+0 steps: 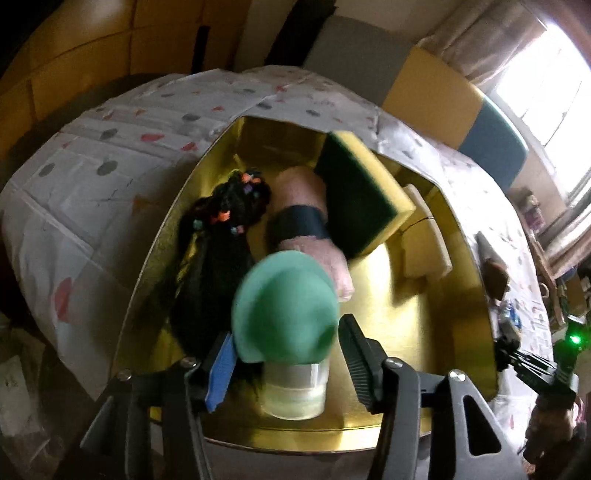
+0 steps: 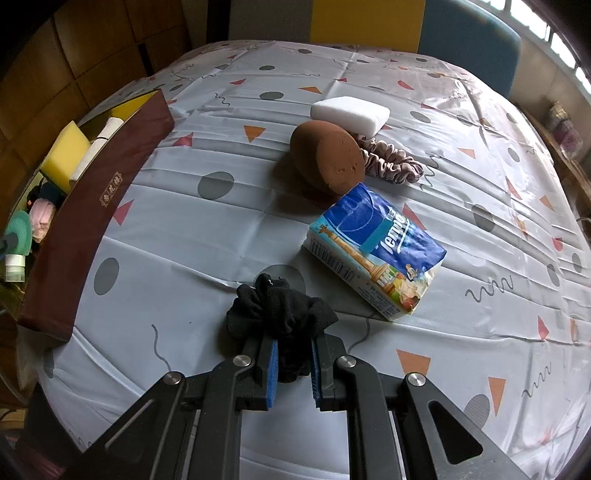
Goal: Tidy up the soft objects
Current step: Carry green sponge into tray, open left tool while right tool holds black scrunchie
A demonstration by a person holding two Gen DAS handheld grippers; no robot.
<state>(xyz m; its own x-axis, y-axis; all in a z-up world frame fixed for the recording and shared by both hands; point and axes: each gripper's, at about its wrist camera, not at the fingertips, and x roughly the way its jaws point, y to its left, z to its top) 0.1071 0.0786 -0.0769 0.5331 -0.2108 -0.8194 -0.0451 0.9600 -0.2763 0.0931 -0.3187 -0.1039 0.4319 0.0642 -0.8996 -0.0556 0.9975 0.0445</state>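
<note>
My left gripper (image 1: 286,354) is open above the gold-lined box (image 1: 424,332), with a green squeeze bottle (image 1: 286,314) with a clear cap between its fingers, untouched by the right one. In the box lie a black hair piece (image 1: 218,240), a rolled pink towel (image 1: 306,221) and a green-yellow sponge (image 1: 362,192). My right gripper (image 2: 292,354) is shut on a black cloth scrunchie (image 2: 280,310) just above the table. Ahead lie a tissue pack (image 2: 376,251), a brown sponge (image 2: 327,157), a pink scrunchie (image 2: 391,162) and a white sponge (image 2: 351,112).
The box's maroon wall (image 2: 96,206) stands at the left of the right wrist view. The patterned tablecloth (image 2: 221,229) covers the table. Yellow and blue chairs (image 2: 469,33) stand behind the far edge. A window is at the right.
</note>
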